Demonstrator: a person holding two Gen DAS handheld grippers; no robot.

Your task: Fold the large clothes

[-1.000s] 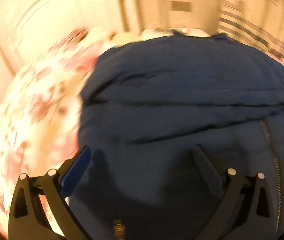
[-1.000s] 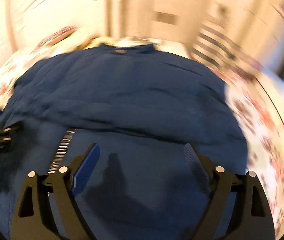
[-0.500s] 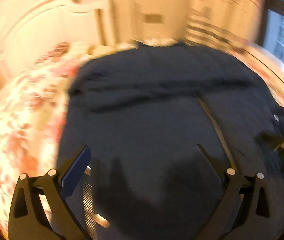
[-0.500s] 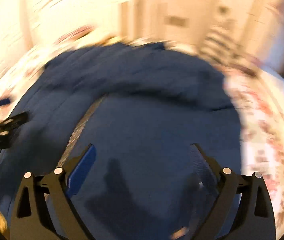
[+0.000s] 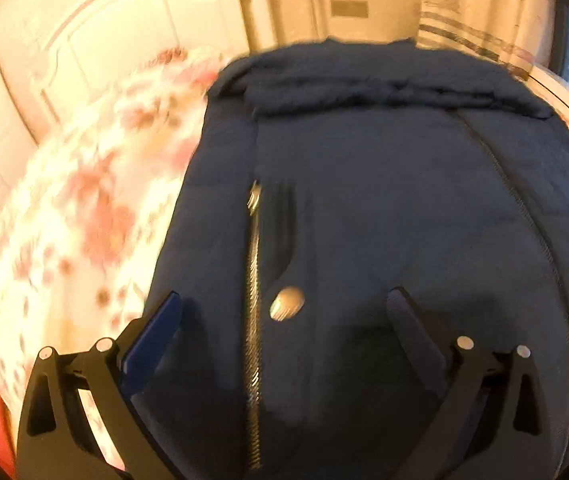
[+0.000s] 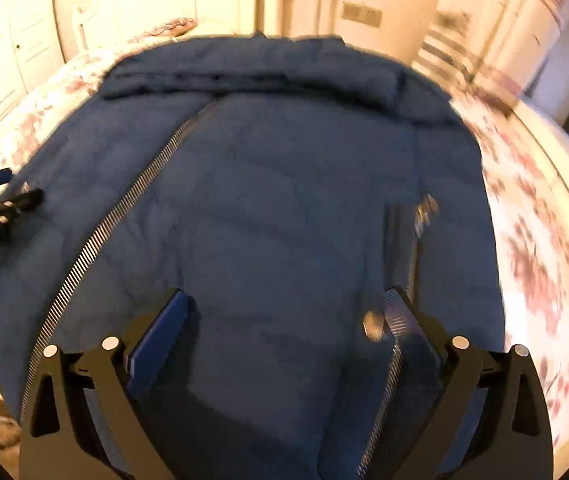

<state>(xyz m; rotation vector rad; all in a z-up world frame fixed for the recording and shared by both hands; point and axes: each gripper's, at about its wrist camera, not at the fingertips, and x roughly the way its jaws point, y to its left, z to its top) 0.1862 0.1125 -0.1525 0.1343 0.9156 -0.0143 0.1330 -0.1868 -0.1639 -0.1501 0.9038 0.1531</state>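
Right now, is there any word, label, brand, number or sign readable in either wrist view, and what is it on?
None can be read.
Navy padded jacket: no label or print shows.
Round metal snap button: bright and blurred, any embossing is unreadable.
Zipper pull: too small and blurred to read.
Dark wall plate behind the floral bedspread: blurred, no characters can be made out.

Left gripper (image 5: 284, 312) and right gripper (image 6: 286, 310): black angular frames, silver rivets, one blue-padded finger, one dark ridged.
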